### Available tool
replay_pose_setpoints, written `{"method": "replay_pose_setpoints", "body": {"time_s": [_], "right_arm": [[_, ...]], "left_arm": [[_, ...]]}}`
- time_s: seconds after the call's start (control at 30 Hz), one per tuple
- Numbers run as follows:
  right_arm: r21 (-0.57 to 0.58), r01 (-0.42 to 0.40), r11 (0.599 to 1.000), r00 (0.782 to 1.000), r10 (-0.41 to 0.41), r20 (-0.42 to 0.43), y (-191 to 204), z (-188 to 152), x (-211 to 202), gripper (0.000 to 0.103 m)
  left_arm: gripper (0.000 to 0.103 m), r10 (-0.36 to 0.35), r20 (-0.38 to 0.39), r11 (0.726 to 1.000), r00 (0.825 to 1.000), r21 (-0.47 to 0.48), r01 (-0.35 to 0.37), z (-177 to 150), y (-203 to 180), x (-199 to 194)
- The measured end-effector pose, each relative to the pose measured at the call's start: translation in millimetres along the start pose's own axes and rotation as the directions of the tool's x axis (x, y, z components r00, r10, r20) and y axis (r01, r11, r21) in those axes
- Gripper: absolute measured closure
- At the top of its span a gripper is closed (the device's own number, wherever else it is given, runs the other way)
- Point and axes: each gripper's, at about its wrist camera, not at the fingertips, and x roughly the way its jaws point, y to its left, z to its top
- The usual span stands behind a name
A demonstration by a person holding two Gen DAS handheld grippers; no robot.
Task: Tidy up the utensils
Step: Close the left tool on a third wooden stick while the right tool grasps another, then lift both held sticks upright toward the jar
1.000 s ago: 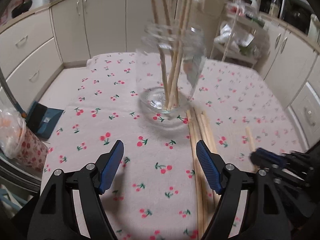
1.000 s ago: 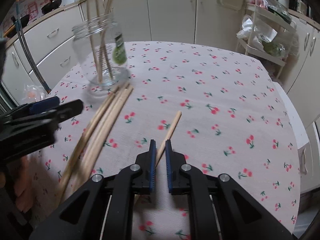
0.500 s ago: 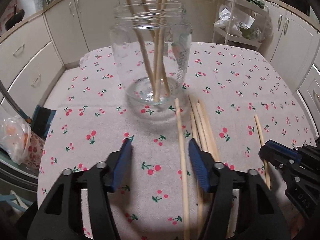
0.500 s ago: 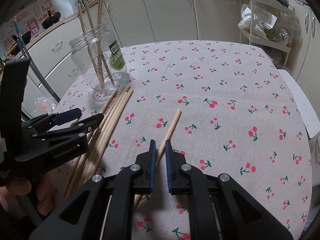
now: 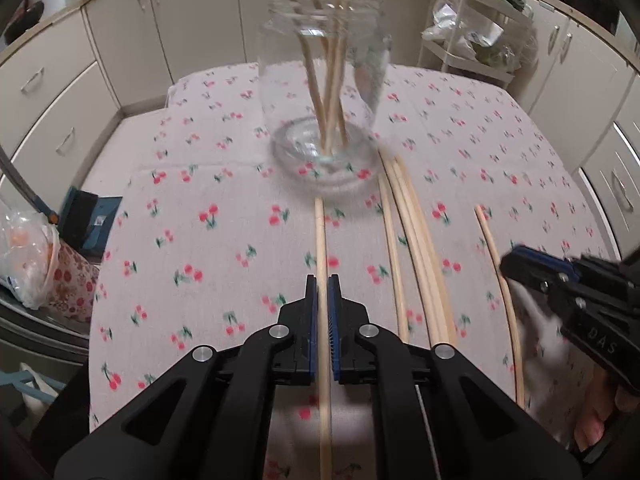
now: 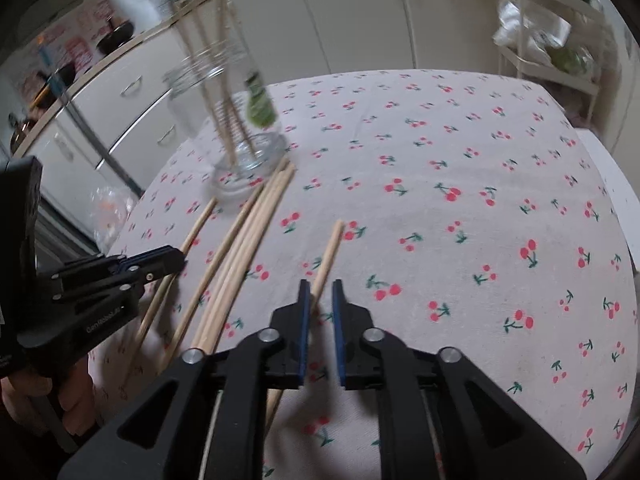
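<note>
A glass jar (image 5: 322, 80) holding several wooden chopsticks stands on the cherry-print tablecloth; it also shows in the right wrist view (image 6: 232, 120). My left gripper (image 5: 322, 284) is shut on one wooden chopstick (image 5: 320, 236) that lies pointing at the jar. A bundle of loose chopsticks (image 5: 412, 236) lies to its right. My right gripper (image 6: 319, 292) has its jaws slightly apart around a single chopstick (image 6: 330, 248) lying on the cloth, not clearly clamping it. The left gripper appears at the left of the right wrist view (image 6: 176, 258).
White cabinets line the far side and left. A wire rack with bags (image 5: 472, 32) stands at the back right. A plastic bag (image 5: 28, 252) and a blue object (image 5: 86, 220) sit off the table's left edge. The tablecloth (image 6: 460, 184) spreads to the right.
My left gripper has closed on a chopstick that it had straddled open. My right gripper's jaws have parted slightly around its chopstick. Both views have shifted towards the jar.
</note>
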Motion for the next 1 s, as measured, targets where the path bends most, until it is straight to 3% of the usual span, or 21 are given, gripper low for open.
{"method": "replay_pose_setpoints", "body": {"time_s": [0.17, 0.4, 0.43, 0.47, 0.53, 0.6, 0.7, 0.8, 0.93, 1.0], "right_arm": [[-0.028, 0.036, 0.999, 0.999, -0.036, 0.004, 8.4, 4.2, 5.6, 0.081], [-0.187, 0.184, 0.965, 0.983, -0.177, 0.052, 34.2, 3.2, 16.2, 0.084], [-0.203, 0.174, 0.964, 0.985, -0.167, 0.049, 36.8, 2.5, 17.5, 0.089], [-0.209, 0.169, 0.963, 0.986, -0.163, 0.047, 37.7, 2.5, 18.2, 0.095], [-0.181, 0.137, 0.974, 0.991, -0.132, 0.038, 32.9, 2.8, 17.3, 0.097], [-0.088, 0.059, 0.994, 0.998, -0.058, 0.018, 18.7, 5.0, 14.7, 0.098], [0.057, -0.062, 0.996, 0.997, 0.059, 0.055, -5.0, 6.8, 2.3, 0.098], [0.135, -0.153, 0.979, 0.979, 0.131, 0.159, -16.7, 10.6, -18.2, 0.098], [0.148, -0.194, 0.97, 0.94, 0.141, 0.312, -14.7, 20.1, -47.7, 0.098], [0.144, -0.192, 0.971, 0.918, 0.126, 0.375, -11.8, 24.3, -59.9, 0.098]], "left_arm": [[0.082, 0.02, 0.021, 1.0, 1.0, 0.005, -0.02, 20.2, -2.9, 9.4], [0.079, 0.057, 0.007, 0.998, 0.998, 0.022, -0.058, 31.2, -1.1, 25.1], [0.084, 0.059, 0.014, 0.998, 0.998, 0.039, -0.059, 31.1, -3.3, 25.0], [0.098, 0.045, 0.017, 0.998, 0.999, 0.051, -0.045, 30.9, -5.4, 25.0], [0.098, 0.036, 0.016, 0.996, 0.999, 0.08, -0.037, 29.8, -9.8, 24.1], [0.098, -0.036, 0.011, 0.998, 0.999, 0.046, 0.036, 29.3, -3.9, 19.0], [0.098, -0.114, 0.098, 0.993, 0.989, -0.007, 0.116, 28.3, 12.4, -6.7], [0.098, -0.188, 0.237, 0.977, 0.953, -0.05, 0.205, 31.6, 29.6, -42.4], [0.098, -0.219, 0.442, 0.954, 0.87, -0.089, 0.285, 49.2, 51.0, -88.9], [0.098, -0.197, 0.536, 0.949, 0.821, -0.106, 0.297, 64.4, 58.4, -107.0]]}}
